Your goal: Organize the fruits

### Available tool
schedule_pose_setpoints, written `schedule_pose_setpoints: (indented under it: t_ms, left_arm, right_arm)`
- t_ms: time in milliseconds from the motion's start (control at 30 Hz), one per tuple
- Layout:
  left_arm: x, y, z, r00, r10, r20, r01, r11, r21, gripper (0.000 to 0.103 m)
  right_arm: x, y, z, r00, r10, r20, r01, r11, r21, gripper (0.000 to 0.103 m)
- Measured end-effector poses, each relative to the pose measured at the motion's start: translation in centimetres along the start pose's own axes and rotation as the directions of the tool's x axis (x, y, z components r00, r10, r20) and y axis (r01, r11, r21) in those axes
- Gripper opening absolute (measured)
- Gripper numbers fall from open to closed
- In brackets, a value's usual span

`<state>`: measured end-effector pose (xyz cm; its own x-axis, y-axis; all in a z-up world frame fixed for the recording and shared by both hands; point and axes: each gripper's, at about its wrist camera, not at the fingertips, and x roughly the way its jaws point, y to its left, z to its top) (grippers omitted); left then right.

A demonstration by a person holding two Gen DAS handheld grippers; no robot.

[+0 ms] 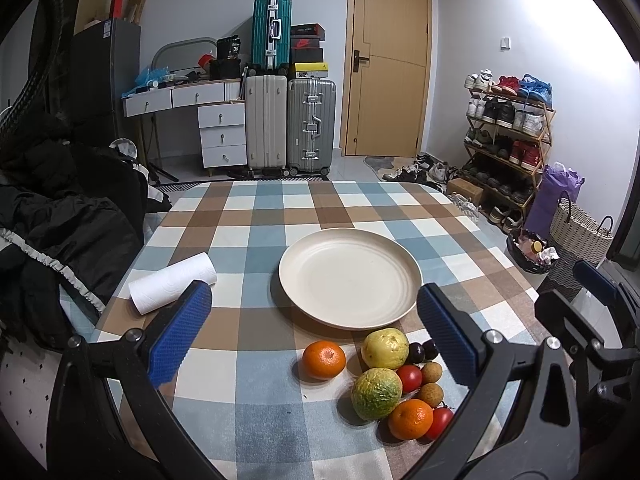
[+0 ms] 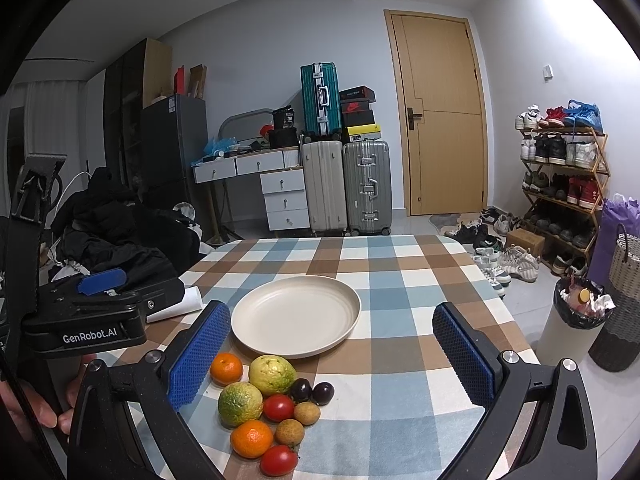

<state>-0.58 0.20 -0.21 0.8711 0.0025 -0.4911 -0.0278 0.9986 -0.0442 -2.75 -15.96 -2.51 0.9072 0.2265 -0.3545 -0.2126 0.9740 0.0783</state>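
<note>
The fingers (image 1: 448,332) of the left gripper (image 1: 316,330) are spread wide over the checked worktop (image 1: 256,216), holding nothing; the right gripper (image 2: 332,354) is spread and empty too. The fruits (image 2: 268,404) lie clustered at the near edge, just in front of the cream plate (image 2: 296,314). A paper roll (image 1: 172,282) lies to the left.

Your lighting: bright, even, from overhead; glare whitens the upper-right wall (image 1: 580,20); soft shadows sit under the plate (image 1: 350,278). Your focus: sharp centrally; fisheye bending and black vignette at edges.
</note>
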Motion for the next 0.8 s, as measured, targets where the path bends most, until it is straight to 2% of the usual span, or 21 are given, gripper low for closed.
schedule_pose_setpoints:
  t_ms: [800]
  left_arm:
    - [0.08,0.02,-0.10,1.000,0.002,-0.004,-0.002,1.000,-0.002,0.103]
  right_arm:
    - [0.18,-0.14,-0.30,1.000,0.004,-0.008,-0.004,1.000,0.004,0.103]
